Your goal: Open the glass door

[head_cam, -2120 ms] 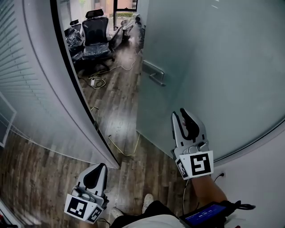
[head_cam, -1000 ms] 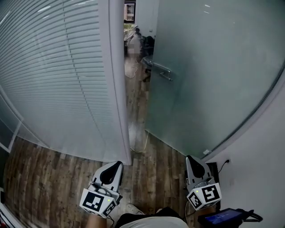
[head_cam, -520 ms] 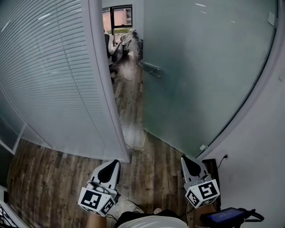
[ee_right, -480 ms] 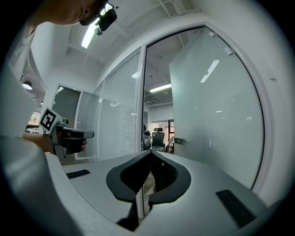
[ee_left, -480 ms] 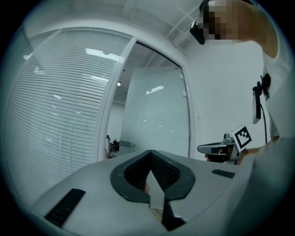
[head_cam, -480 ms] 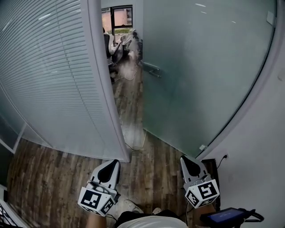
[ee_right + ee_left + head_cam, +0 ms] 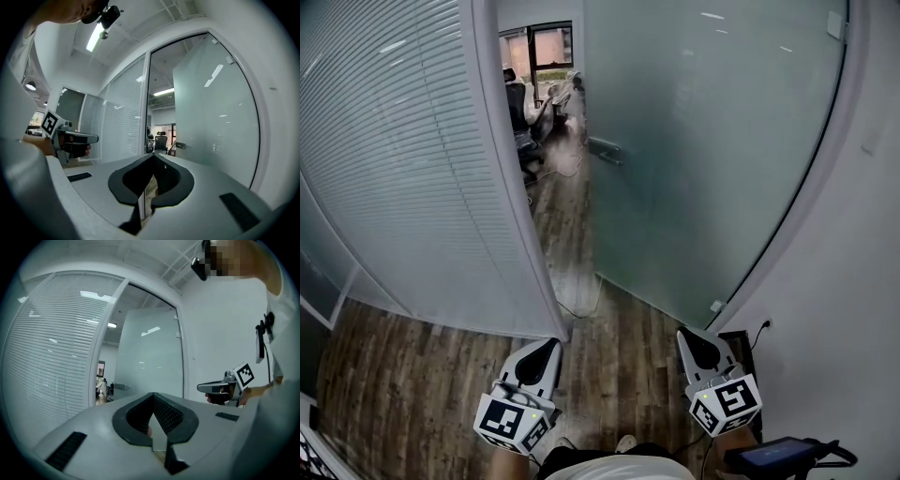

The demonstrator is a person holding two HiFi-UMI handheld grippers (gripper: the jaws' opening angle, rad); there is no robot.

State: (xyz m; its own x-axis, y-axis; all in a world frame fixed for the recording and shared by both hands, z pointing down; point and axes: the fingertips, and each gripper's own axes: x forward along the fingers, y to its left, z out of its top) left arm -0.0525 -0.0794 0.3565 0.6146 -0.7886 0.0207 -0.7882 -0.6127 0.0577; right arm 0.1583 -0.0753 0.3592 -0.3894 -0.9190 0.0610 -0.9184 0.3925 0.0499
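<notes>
The frosted glass door (image 7: 703, 150) stands swung open into the room beyond, its metal handle (image 7: 605, 150) on the inner edge. The door (image 7: 150, 357) and handle (image 7: 121, 386) also show in the left gripper view, and the door (image 7: 215, 117) and handle (image 7: 180, 146) in the right gripper view. My left gripper (image 7: 547, 348) and right gripper (image 7: 684, 337) hang low, well short of the door, both shut and holding nothing. Each points level toward the doorway, left gripper (image 7: 153, 399), right gripper (image 7: 152, 159).
A blind-covered glass wall (image 7: 403, 169) and white frame post (image 7: 502, 178) flank the opening on the left. A white wall (image 7: 853, 244) with an outlet (image 7: 764, 325) is on the right. Office chairs (image 7: 517, 122) and a floor cable (image 7: 581, 302) lie past the doorway.
Both grippers and the view have drawn back from the doorway. The door and its handle look farther away. The right gripper, earlier raised near the glass, is now low.
</notes>
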